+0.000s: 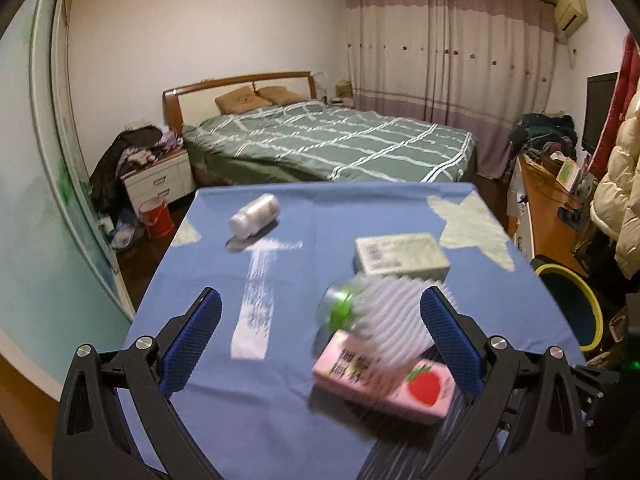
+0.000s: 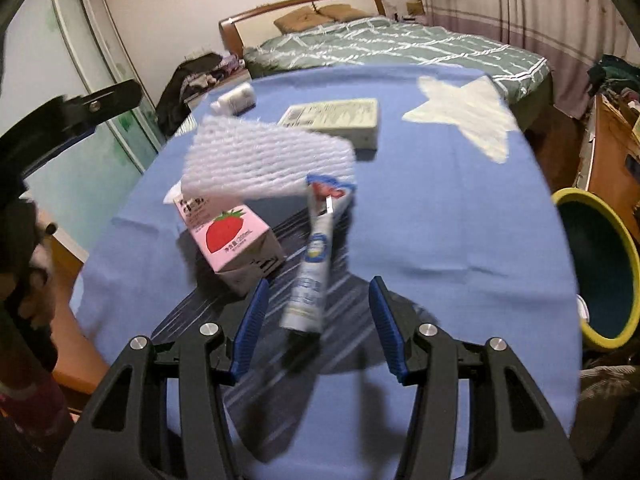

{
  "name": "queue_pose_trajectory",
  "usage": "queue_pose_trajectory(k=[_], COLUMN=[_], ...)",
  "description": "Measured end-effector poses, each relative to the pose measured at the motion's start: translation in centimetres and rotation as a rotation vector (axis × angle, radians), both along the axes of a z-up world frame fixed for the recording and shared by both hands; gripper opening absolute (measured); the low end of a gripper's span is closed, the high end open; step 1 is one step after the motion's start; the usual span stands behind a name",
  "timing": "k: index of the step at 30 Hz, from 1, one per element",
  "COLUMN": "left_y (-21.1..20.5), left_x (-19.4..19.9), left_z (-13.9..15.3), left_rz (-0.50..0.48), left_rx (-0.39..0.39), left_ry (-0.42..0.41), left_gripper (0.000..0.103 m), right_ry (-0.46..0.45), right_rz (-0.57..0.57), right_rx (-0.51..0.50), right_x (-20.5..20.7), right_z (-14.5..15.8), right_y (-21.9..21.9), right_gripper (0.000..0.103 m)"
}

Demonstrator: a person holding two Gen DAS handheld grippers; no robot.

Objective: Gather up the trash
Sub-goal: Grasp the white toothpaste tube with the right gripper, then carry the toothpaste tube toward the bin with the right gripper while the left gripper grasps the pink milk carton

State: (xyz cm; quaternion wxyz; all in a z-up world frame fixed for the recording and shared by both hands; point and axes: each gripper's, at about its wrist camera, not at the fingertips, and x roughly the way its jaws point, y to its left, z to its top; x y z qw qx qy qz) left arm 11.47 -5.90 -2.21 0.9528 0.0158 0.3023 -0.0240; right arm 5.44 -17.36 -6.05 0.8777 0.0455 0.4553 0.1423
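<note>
Trash lies scattered over a blue cloth (image 2: 440, 240) covering the table, a bin (image 2: 600, 272) with a yellow rim standing just off its right edge, apparently as the drop point.

Left gripper (image 1: 320, 308): jaws spread wide, nothing between the pads; it hangs over the near part of the cloth, with the pink strawberry carton (image 1: 384, 376) and white foam net (image 1: 392, 312) toward its right finger. A green-capped bottle (image 1: 340, 308) seems to lie under the net; blur makes this uncertain.

Right gripper (image 2: 316, 300): jaws partly open, straddling the near end of a tube (image 2: 316, 256). Pads stand clear of the tube on both sides, so no grip yet.

Tube: long axis runs near-to-far, its crimped end away from the gripper and just under the foam net's edge. That lines it up with the fingers, so closing would catch its narrow width.

Carton: just left of the tube, on its side, long axis angled far-left to near-right.

Farther out: a white pill bottle (image 2: 236, 98) lying on its side, far left; a flat pale box (image 2: 336, 120) beside it, long side across the table.

Judgement: tube is likely the next pick.
</note>
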Motion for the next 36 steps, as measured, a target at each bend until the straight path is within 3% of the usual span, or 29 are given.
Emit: queue_pose_trajectory(k=[5, 7, 8, 22, 28, 36], left_y=[0.7, 0.7, 0.5, -0.5, -2.1, -3.4], left_x=[0.0, 0.1, 0.0, 3.2, 3.6, 2.3], left_z=[-2.8, -4.2, -4.5, -8.4, -9.3, -9.3], left_rz=[-0.033, -0.065, -0.078, -0.296, -0.376, -0.452], left_rx=[-0.013, -0.015, -0.015, -0.096, -0.054, -0.056], left_ry=[0.060, 0.086, 0.095, 0.220, 0.253, 0.286], left_gripper=[0.098, 0.098, 0.098, 0.098, 0.098, 0.098], right_ry=[0.039, 0.036, 0.038, -0.034, -0.045, -0.047], right_rz=[0.000, -0.006, -0.006, -0.178, -0.239, -0.351], right_rx=[-0.039, -0.061, -0.061, -0.072, -0.080, -0.062], right_x=[0.9, 1.1, 1.1, 0.7, 0.6, -0.3], right_z=[-1.6, -2.0, -2.1, 0.6, 1.2, 1.0], right_y=[1.2, 1.0, 1.0, -7.9, -11.3, -16.5], right_gripper=[0.030, 0.013, 0.010, 0.009, 0.009, 0.009])
